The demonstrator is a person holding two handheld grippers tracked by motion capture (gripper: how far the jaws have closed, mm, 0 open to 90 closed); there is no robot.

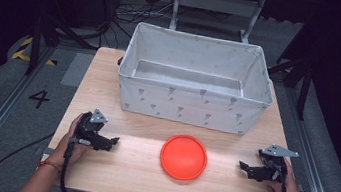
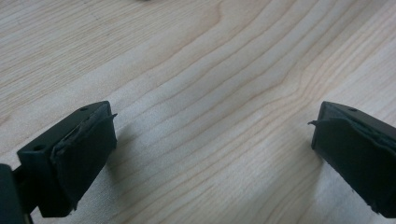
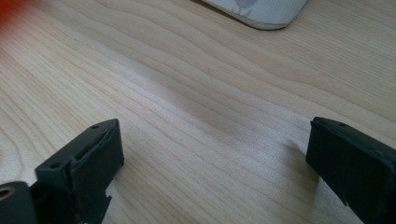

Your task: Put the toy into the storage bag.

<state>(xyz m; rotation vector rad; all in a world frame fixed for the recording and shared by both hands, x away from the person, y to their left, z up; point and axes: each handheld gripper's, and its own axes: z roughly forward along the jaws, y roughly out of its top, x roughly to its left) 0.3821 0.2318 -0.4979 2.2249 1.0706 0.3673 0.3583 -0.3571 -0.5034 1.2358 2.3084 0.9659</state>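
Note:
An orange-red round disc lies flat on the wooden table, near its front middle. Behind it stands a grey-white fabric bin with a small printed pattern, and nothing shows inside it. My left gripper rests low on the table to the left of the disc, jaws wide apart over bare wood. My right gripper sits to the right of the disc, also open, with only bare wood between its jaws. A corner of the bin shows at the top of the right gripper view.
The table's edges lie close to both hands. Grey floor with rails flanks the table, with a "4" marked at the left. Cables and a metal frame stand behind the bin.

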